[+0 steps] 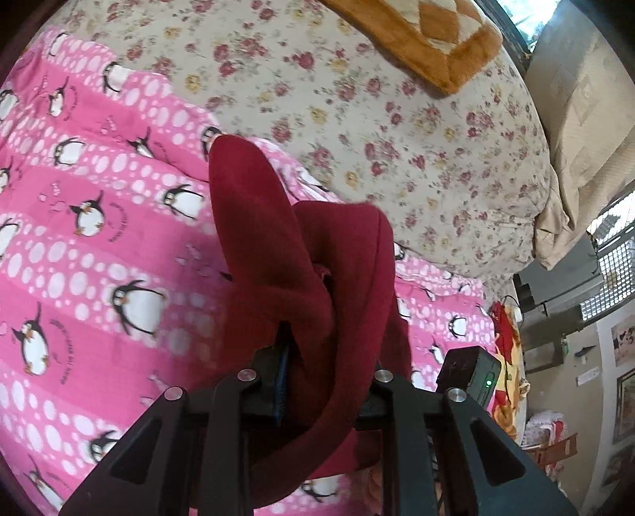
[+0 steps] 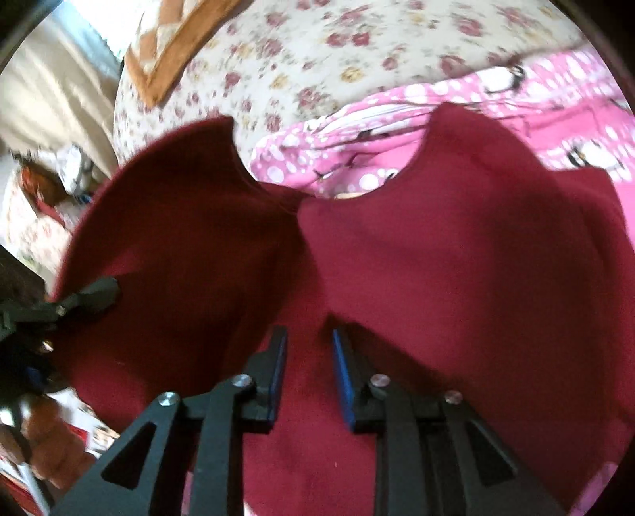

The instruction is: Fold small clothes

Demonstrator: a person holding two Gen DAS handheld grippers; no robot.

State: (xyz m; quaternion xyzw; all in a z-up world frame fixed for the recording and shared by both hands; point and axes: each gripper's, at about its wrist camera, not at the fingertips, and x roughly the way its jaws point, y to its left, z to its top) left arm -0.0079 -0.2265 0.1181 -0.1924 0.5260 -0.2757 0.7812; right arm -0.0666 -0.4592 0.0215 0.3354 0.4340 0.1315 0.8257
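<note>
A dark red garment [image 1: 258, 222] hangs bunched from my left gripper [image 1: 317, 357], which is shut on it; the cloth drapes over the fingers and hides most of them. In the right wrist view the same red garment [image 2: 456, 258] spreads wide over the pink blanket, its left edge lifted by the left gripper [image 2: 101, 293] pinching it. My right gripper [image 2: 309, 337] hovers over the middle of the cloth, open. Its blue pads [image 2: 343, 381] stand apart and do not press on anything; red fabric lies beneath the gap.
A pink blanket with penguins [image 1: 99, 246] covers the bed, over a floral sheet [image 1: 377, 131]. An orange and cream blanket [image 1: 428, 35] lies at the far edge. A black box with a green light [image 1: 472, 373] shows at the right. Room clutter lies beyond the bed's right edge.
</note>
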